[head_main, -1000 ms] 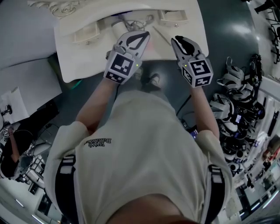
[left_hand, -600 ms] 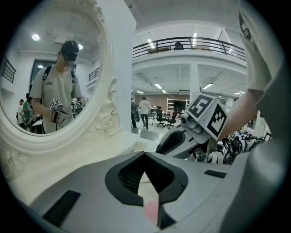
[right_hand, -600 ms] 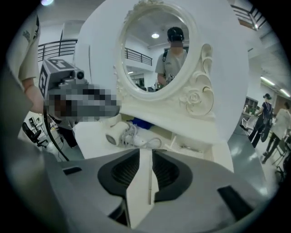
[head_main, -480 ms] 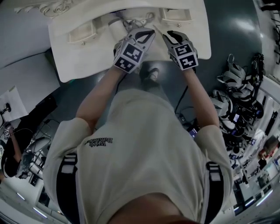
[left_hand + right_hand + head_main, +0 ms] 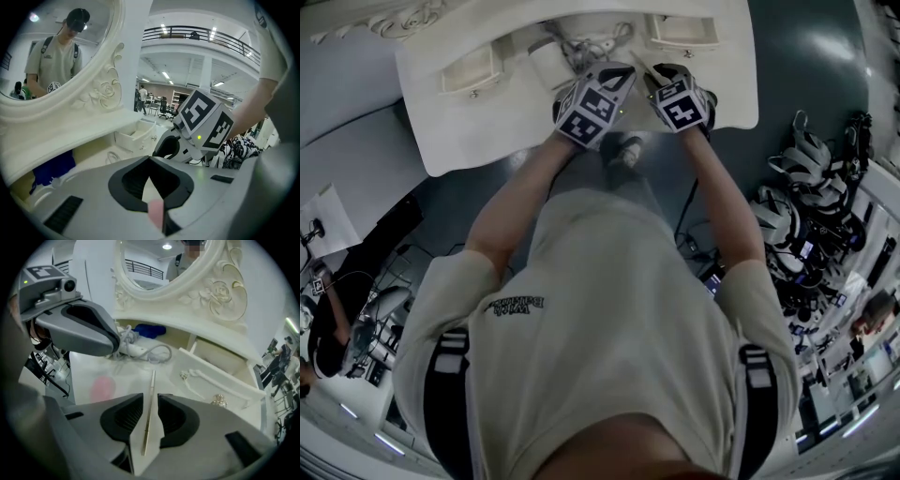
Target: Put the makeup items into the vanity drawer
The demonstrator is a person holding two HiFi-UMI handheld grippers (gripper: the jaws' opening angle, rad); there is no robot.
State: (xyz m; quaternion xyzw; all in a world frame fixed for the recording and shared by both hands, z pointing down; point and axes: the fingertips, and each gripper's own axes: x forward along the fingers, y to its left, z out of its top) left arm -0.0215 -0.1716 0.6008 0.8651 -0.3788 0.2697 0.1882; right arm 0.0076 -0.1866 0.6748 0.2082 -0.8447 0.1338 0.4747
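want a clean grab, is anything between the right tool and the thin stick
Nothing visible. The right tool, whose jaws have just been opening, has the thin stick between them, lying bare on the vanity top and not yet gripped.

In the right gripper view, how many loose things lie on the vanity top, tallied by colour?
Pink: 1, soft pad
Cream: 1, slim stick
White: 1, cable bundle
Blue: 1, crumpled thing under the mirror
Total: 4
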